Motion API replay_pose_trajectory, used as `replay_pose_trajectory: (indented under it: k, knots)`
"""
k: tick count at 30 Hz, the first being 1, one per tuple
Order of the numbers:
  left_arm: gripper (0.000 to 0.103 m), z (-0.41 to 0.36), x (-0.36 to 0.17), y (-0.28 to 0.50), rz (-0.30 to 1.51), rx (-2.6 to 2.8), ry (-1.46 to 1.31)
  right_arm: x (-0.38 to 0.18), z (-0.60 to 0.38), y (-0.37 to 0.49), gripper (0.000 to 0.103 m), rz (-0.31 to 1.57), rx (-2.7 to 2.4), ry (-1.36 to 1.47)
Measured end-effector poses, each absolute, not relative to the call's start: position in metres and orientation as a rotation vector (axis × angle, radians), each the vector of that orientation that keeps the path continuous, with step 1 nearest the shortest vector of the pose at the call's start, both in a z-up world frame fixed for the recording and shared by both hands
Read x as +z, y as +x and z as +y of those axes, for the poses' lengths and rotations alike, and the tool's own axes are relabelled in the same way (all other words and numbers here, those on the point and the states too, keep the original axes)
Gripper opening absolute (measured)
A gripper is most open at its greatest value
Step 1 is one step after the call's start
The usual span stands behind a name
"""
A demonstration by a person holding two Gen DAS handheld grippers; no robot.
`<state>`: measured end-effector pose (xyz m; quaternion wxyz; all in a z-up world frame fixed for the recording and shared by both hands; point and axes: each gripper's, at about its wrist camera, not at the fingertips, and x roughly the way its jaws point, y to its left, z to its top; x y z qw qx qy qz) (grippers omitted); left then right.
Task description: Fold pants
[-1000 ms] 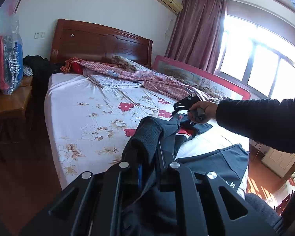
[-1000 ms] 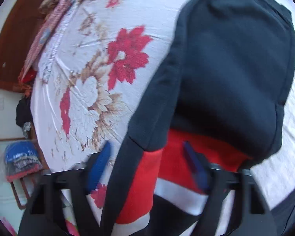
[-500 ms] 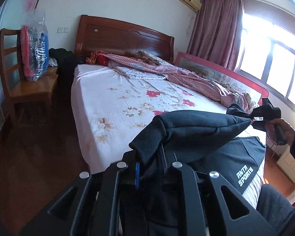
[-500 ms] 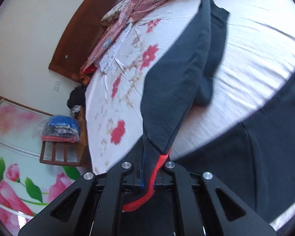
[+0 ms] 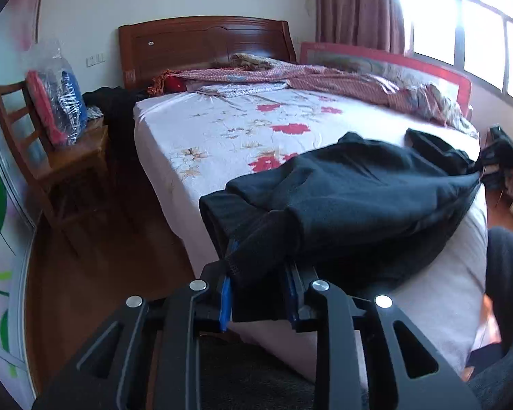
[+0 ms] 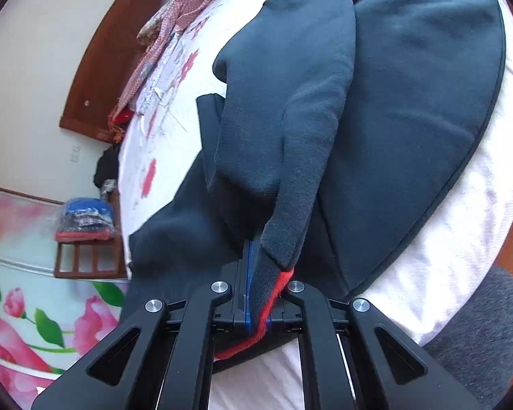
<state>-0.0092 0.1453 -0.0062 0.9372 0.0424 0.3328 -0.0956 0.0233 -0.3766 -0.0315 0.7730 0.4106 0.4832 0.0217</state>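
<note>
Both claws matter here: our left claw (image 5: 258,299) is opening around the pants (image 5: 352,201) draped on the bed (image 5: 205,126), so the fold may slump unless our right claw (image 6: 260,302), pinching their red-trimmed edge, holds tension.

No legible text anywhere.
</note>
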Motion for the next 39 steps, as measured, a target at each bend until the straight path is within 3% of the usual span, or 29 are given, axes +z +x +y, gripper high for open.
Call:
replay_pose_trajectory:
  k: [8,10,11,12,13,14,15,16,20,25,34,36,37,39]
  knots:
    - [0.027,0.169,-0.028,-0.009,0.801,0.023,0.153,-0.046,-0.369,0.037,0.004,1.076,0.075,0.855]
    - [0.034,0.175,-0.019,-0.013,0.780,0.128,0.161,-0.047,-0.371,0.036,0.006,1.082,0.098,0.845]
    - [0.039,0.177,-0.010,-0.015,0.757,0.200,0.167,-0.045,-0.374,0.035,0.009,1.094,0.097,0.866]
    - [0.043,0.175,0.001,-0.017,0.724,0.226,0.163,-0.042,-0.377,0.035,0.030,1.110,0.076,0.880]
    - [0.047,0.168,0.018,-0.021,0.671,0.237,0.147,-0.035,-0.382,0.030,0.041,1.092,0.052,0.888]
    - [0.060,0.161,0.031,-0.023,0.632,0.223,0.127,-0.026,-0.389,0.025,0.043,1.068,0.009,0.867]
    - [0.071,0.148,0.047,-0.024,0.586,0.175,0.101,-0.014,-0.394,0.023,0.043,1.034,-0.027,0.835]
    - [0.076,0.134,0.059,-0.024,0.552,0.123,0.086,-0.003,-0.400,0.023,0.043,1.002,-0.063,0.801]
    - [0.084,0.066,0.085,-0.011,0.519,-0.120,0.070,0.029,-0.438,0.062,0.043,0.891,-0.143,0.761]
    - [0.088,-0.004,0.088,0.001,0.592,-0.425,-0.134,0.027,-0.510,0.128,0.043,0.805,-0.332,0.765]
    - [0.090,-0.044,0.053,-0.006,0.789,-0.468,-0.127,-0.013,-0.557,0.211,0.043,0.951,-0.439,0.664]
    - [0.091,-0.040,0.051,0.006,0.811,-0.449,-0.150,-0.022,-0.553,0.215,0.043,0.960,-0.448,0.619]
    - [0.091,-0.038,0.048,0.010,0.827,-0.439,-0.163,-0.022,-0.546,0.213,0.036,0.958,-0.462,0.567]
    - [0.091,-0.039,0.044,0.020,0.853,-0.428,-0.173,-0.020,-0.539,0.213,0.004,0.948,-0.393,0.557]
